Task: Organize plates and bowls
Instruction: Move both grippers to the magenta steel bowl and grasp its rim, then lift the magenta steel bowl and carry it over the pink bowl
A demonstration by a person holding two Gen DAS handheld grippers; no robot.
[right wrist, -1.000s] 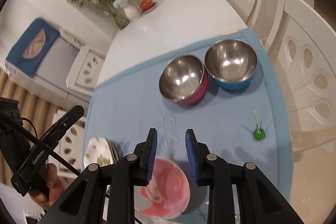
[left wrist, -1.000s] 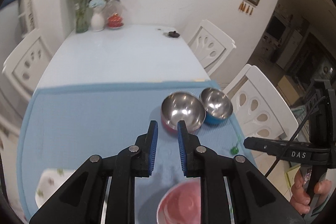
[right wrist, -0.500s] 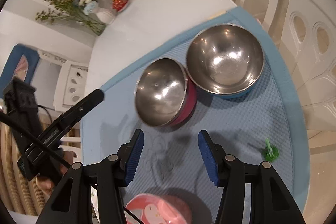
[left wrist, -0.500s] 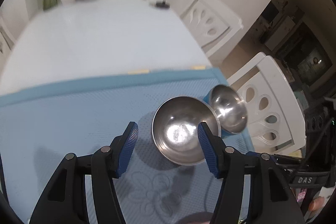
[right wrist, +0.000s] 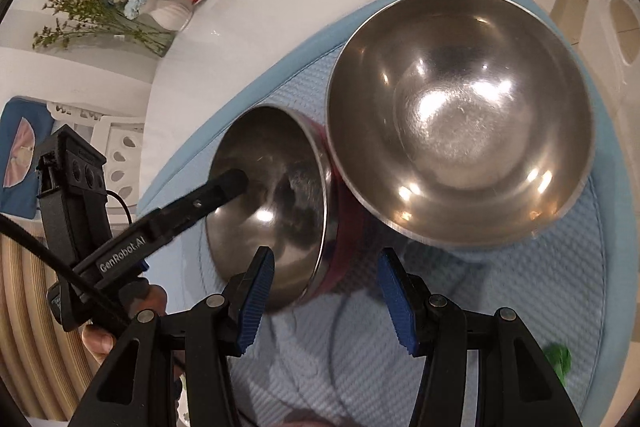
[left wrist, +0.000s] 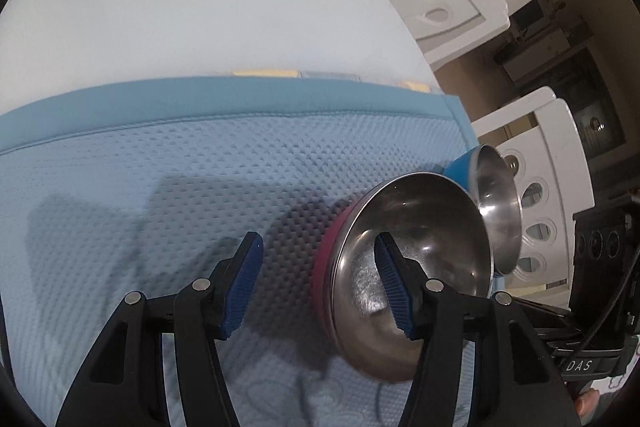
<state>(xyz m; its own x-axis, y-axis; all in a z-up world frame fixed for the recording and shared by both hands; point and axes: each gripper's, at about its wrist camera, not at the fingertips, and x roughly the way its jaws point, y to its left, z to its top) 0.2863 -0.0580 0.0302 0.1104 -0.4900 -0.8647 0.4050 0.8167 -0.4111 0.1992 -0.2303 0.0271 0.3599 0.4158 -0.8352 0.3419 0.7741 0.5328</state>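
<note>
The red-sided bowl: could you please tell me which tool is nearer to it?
Left. The left tool straddles the red-sided bowl, one finger inside, open. The right tool hovers just short of its rim, also open.

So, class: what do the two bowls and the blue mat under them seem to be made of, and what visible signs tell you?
Pink bowl and blue bowl: polished metal inside, likely stainless steel, given mirror-like highlights and fine scratches; the coloured outsides look coated or plastic, unclear which. Mat: seemingly soft fabric or foam, matte, with a dimpled weave and a smooth border.
</note>
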